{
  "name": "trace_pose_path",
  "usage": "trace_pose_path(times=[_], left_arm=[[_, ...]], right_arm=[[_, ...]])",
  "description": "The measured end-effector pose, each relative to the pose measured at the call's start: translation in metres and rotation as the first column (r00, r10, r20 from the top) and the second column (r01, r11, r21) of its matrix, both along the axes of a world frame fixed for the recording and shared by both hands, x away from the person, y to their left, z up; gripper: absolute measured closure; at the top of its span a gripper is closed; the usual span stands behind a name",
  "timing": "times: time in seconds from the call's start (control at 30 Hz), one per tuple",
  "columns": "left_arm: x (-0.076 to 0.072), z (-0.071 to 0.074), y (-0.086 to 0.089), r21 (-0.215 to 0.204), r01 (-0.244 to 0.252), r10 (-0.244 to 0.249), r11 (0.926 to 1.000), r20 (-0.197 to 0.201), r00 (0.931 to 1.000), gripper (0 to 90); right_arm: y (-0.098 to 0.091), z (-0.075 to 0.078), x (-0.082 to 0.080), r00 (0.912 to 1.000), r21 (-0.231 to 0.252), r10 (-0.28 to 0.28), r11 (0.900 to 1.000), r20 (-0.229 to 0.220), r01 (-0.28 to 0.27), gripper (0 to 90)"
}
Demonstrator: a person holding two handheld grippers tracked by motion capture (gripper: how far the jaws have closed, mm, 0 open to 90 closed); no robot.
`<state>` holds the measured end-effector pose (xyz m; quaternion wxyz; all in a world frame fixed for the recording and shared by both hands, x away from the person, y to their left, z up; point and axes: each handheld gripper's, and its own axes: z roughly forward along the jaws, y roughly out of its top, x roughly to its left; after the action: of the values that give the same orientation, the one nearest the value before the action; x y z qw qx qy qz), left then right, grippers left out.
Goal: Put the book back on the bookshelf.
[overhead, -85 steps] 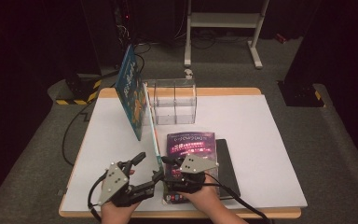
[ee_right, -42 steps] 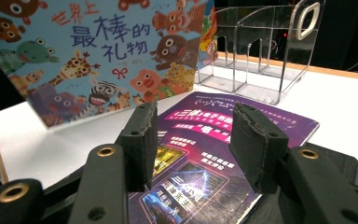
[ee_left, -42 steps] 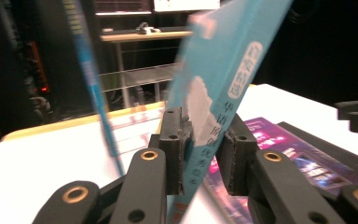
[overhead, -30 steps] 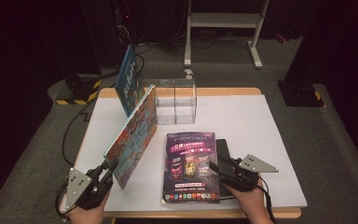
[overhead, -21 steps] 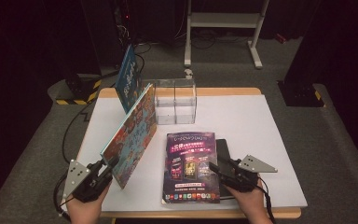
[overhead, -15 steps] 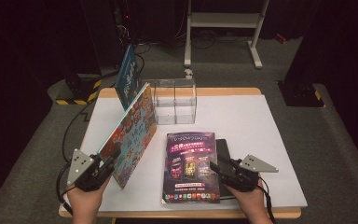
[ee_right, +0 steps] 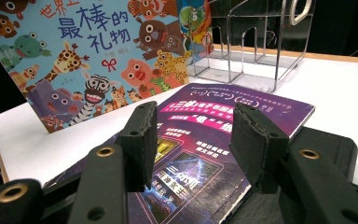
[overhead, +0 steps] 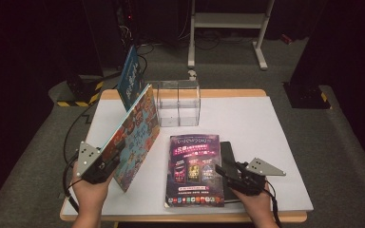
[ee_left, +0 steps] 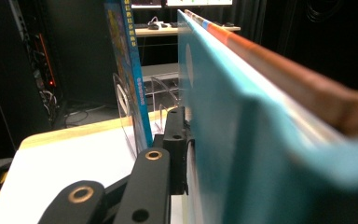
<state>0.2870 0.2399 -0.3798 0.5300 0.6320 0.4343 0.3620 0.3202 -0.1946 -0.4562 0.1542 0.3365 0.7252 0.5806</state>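
White-topped table [overhead: 266,123] on grey carpet, dark room, left gripper [overhead: 105,165] clamping animal picture book [overhead: 135,130] beside clear rack [overhead: 178,102], right gripper [overhead: 228,172] open over purple magazine [overhead: 194,168]

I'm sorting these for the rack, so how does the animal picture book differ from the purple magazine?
The animal picture book stands tilted on its lower edge, gripped by the left tongs; the purple magazine lies flat on the table. The picture book's cover is bright with cartoon animals; the magazine's is dark purple. Both carry Chinese titles.
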Motion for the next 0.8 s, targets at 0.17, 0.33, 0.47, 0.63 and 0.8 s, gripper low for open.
trace_pose_path(times=[0.17, 0.33, 0.47, 0.63, 0.8], left_arm=[[0.001, 0.003, -0.001, 0.024, -0.018, 0.018, 0.9996, -0.01, 0.9998, 79.4], [0.004, 0.006, -0.003, 0.079, 0.016, -0.015, 0.9968, -0.008, 0.9999, 80.4], [0.007, 0.014, -0.006, 0.125, 0.04, -0.035, 0.9914, -0.037, 0.9987, 80.4], [0.008, 0.014, -0.006, 0.111, 0.029, -0.025, 0.9934, -0.036, 0.9991, 80.4], [0.007, 0.01, -0.003, 0.072, 0.016, -0.014, 0.9973, -0.03, 0.9994, 80.3]], right_arm=[[0.001, 0.0, 0.0, 1.0, 0.003, 0.005, 1.0, -0.003, -0.005, 50.4], [0.001, 0.0, -0.001, 0.9999, 0.006, 0.011, 0.9999, -0.005, -0.011, 50.5], [0.001, 0.001, -0.001, 0.9999, 0.013, 0.017, 0.9998, -0.004, -0.017, 50.5], [-0.001, 0.003, -0.002, 0.9998, 0.022, 0.021, 0.9995, 0.0, -0.021, 50.5], [-0.003, 0.003, -0.002, 0.9997, 0.031, 0.024, 0.9992, -0.006, -0.024, 50.4]])
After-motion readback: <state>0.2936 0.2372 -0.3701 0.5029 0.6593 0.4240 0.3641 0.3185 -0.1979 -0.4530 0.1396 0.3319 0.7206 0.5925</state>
